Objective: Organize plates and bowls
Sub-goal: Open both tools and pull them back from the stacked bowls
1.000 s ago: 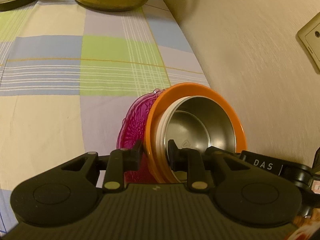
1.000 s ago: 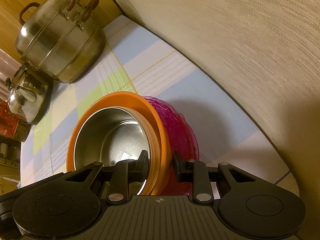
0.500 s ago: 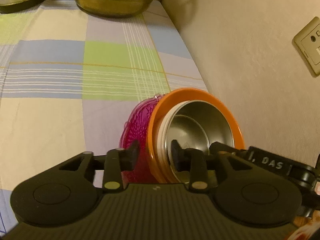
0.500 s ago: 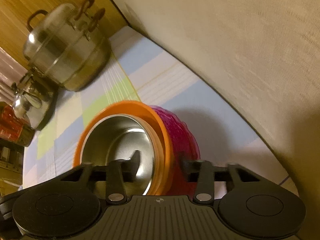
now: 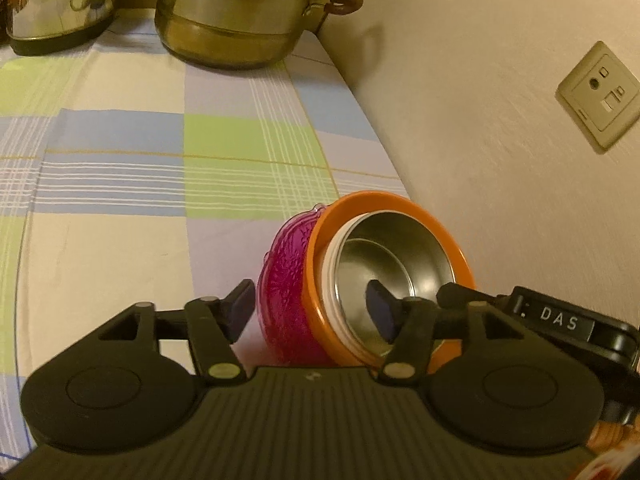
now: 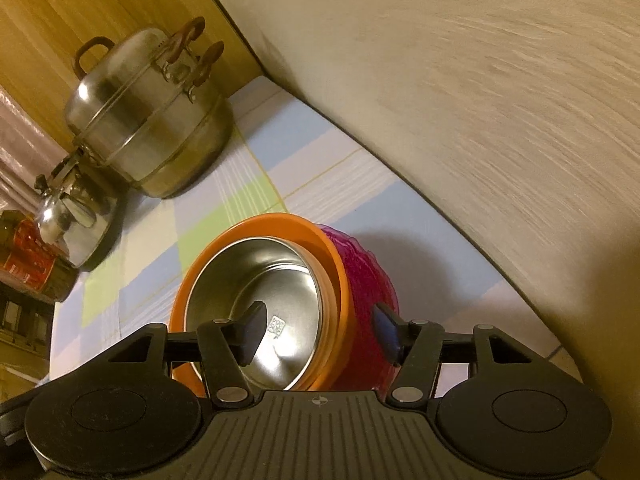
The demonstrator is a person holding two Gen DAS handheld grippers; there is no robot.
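Observation:
A nested stack sits on the checked cloth by the wall: a steel bowl [image 5: 384,264] inside an orange bowl [image 5: 400,204], inside a pink patterned glass bowl [image 5: 286,280]. My left gripper [image 5: 312,304] is open, its fingers either side of the stack's near rim, apart from it. In the right wrist view the same steel bowl [image 6: 260,280], orange bowl [image 6: 256,226] and pink bowl [image 6: 368,280] show. My right gripper [image 6: 320,332] is open too, one finger inside the steel bowl, the other outside the pink bowl.
A large steel steamer pot [image 5: 236,20] and a kettle [image 5: 60,4] stand at the back of the table. The beige wall [image 5: 480,140] with a socket plate [image 5: 600,96] runs close on the right. A red tin [image 6: 28,260] stands beyond the kettle.
Both grippers have opened and let go of the stack's rim. The stack has come down onto the cloth. Both cameras have pulled back a little.

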